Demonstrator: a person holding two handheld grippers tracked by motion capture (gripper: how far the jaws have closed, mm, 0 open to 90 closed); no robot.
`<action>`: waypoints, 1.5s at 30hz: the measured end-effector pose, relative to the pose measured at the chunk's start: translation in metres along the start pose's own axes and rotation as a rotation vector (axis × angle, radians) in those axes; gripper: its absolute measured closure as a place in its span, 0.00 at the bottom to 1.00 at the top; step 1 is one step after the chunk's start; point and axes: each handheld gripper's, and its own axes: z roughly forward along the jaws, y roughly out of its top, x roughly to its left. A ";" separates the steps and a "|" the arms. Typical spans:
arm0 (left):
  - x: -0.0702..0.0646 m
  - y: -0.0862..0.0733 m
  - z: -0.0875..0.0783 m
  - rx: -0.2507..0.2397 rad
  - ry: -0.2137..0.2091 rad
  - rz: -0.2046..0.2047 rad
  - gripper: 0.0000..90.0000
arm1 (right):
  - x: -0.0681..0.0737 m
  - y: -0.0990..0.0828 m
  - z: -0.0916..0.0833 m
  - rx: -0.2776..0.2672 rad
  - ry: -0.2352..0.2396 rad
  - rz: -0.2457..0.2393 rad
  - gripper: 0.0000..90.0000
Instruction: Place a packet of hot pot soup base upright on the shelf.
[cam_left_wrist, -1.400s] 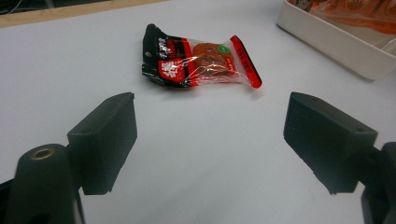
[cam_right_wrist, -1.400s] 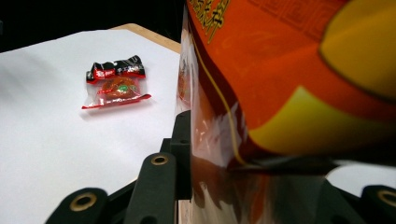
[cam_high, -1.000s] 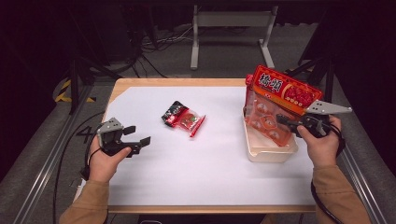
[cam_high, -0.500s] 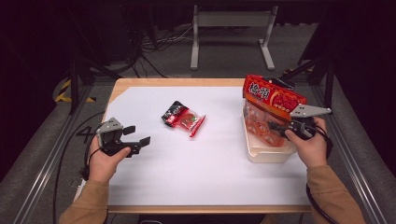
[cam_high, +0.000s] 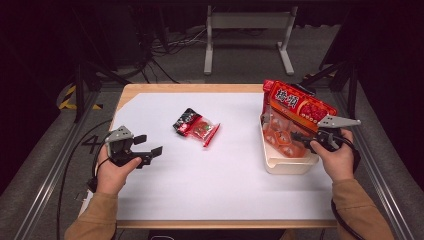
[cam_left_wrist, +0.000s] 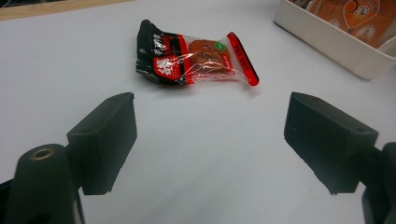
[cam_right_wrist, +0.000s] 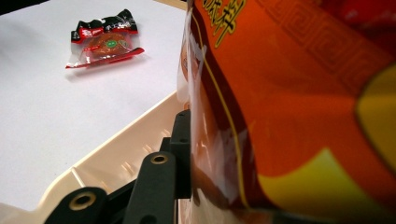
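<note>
Right gripper (cam_high: 305, 137) clamps the big red snack bag (cam_high: 295, 117) upright, half inside the cream bin (cam_high: 290, 165) at the counter's right edge, where its tall, slippery film could tip it out on release.

At right of the high view, a large glossy red plastic snack bag (cam_high: 295, 111) with yellow lettering, a clear lower half and a dotted red panel stands in a cream plastic tray (cam_high: 290, 165). At centre, a small red-and-black clear wrapper (cam_high: 196, 126) lies on white paper (cam_high: 215, 170).
</note>
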 end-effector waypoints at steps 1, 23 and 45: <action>0.000 0.000 0.000 0.000 -0.001 -0.001 0.20 | 0.000 0.001 0.000 0.004 -0.002 -0.001 0.78; 0.002 0.000 0.001 0.003 -0.010 -0.006 0.20 | 0.003 -0.003 -0.029 -0.088 -0.097 0.019 0.27; 0.000 0.004 0.009 0.007 -0.030 -0.002 0.20 | 0.039 -0.020 -0.081 -0.111 -0.121 -0.004 0.24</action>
